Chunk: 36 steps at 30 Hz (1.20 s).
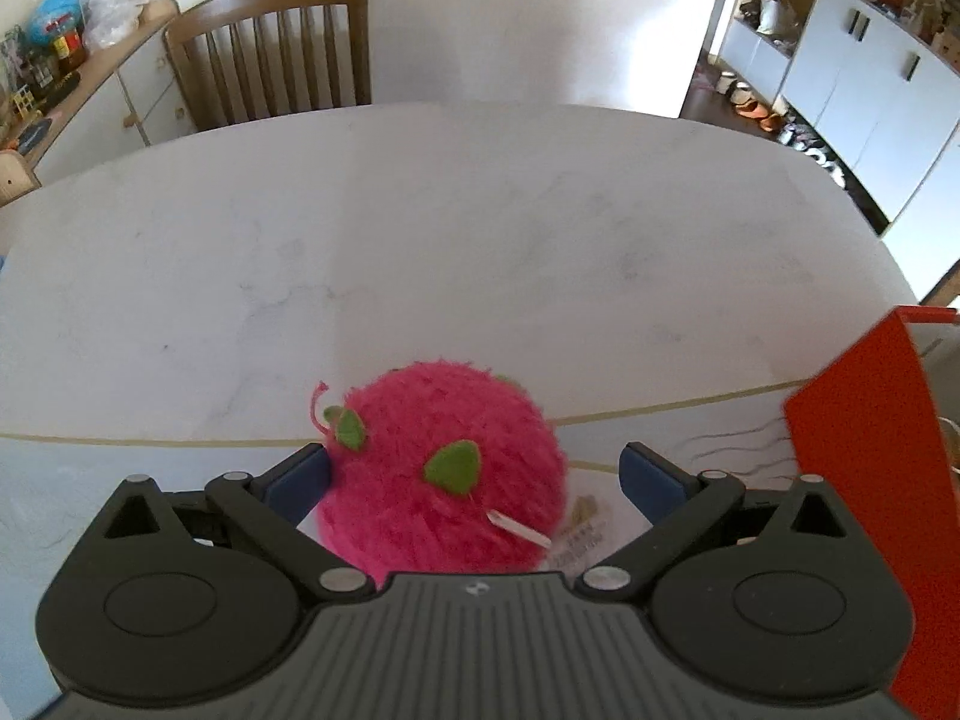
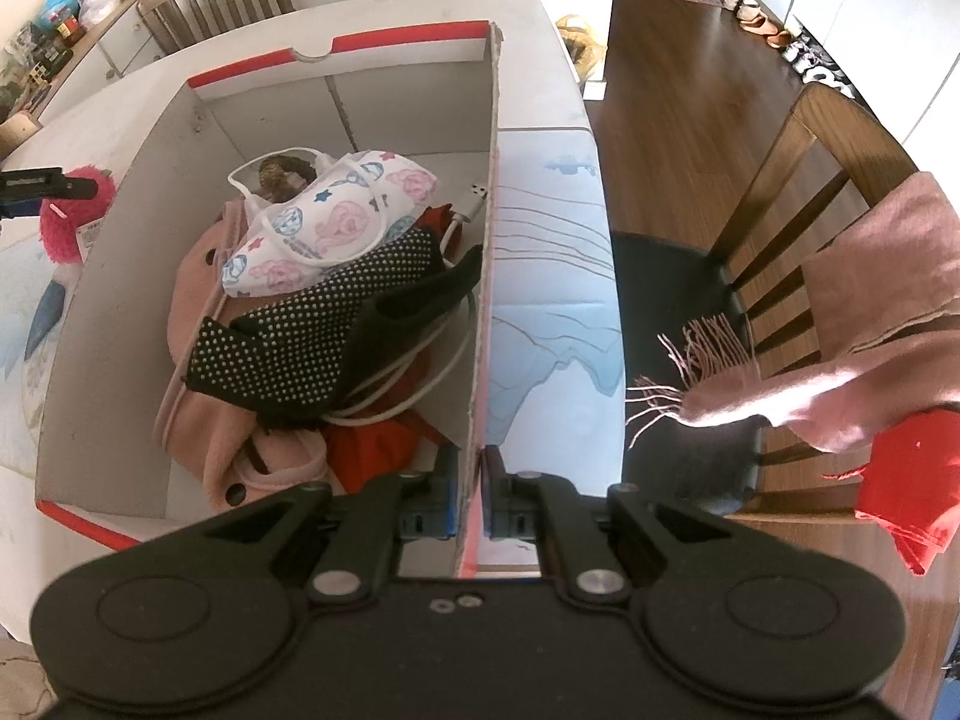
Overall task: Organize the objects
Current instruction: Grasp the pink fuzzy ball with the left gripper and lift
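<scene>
Now one claw frames the plush while the other pinches the box wall.

Spread wide, the left claw (image 1: 474,483) has the pink plush (image 1: 441,468) between its fingers; the left pad sits at its fur, the right pad stands apart, so nothing is clamped. The plush rests on the bench (image 1: 420,240), just beside the box (image 2: 96,312). Closed tight, the right claw (image 2: 471,495) grips the box's right wall at its near end. Inside lie a mask (image 2: 333,222), a dotted glove (image 2: 318,336) and a white cable (image 2: 420,372).
</scene>
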Each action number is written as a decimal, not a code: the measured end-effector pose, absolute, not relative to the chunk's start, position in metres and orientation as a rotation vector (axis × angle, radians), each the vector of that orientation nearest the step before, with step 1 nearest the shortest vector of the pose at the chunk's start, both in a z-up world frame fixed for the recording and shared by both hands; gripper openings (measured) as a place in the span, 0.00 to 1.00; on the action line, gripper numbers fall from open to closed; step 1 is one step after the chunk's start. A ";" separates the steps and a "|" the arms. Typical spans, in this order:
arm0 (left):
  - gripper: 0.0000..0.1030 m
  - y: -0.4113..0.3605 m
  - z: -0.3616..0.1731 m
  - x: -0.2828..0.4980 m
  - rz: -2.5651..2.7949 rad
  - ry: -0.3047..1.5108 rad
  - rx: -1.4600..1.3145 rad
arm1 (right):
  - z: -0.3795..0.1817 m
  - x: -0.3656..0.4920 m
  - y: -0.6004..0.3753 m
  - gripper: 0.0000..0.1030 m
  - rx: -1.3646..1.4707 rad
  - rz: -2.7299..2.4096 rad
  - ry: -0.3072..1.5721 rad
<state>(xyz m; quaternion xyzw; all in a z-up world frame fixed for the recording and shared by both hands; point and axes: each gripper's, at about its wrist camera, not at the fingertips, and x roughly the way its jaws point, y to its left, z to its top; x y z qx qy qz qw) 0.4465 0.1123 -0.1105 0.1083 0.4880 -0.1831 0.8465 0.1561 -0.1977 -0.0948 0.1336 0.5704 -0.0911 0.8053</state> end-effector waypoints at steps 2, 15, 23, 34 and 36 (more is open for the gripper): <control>1.00 0.110 -0.115 0.450 -0.379 1.027 0.245 | -0.095 0.156 -0.198 0.06 0.289 -0.198 1.224; 0.99 0.115 -0.133 0.458 -0.322 1.047 0.247 | -0.098 0.159 -0.198 0.06 0.291 -0.206 1.238; 0.83 0.122 -0.125 0.446 -0.337 1.029 0.226 | -0.098 0.159 -0.196 0.05 0.281 -0.207 1.232; 0.82 0.126 -0.088 0.401 -0.387 1.004 0.230 | -0.096 0.157 -0.195 0.05 0.263 -0.201 1.225; 0.82 0.123 -0.077 0.386 -0.415 0.993 0.245 | -0.096 0.157 -0.194 0.05 0.258 -0.198 1.225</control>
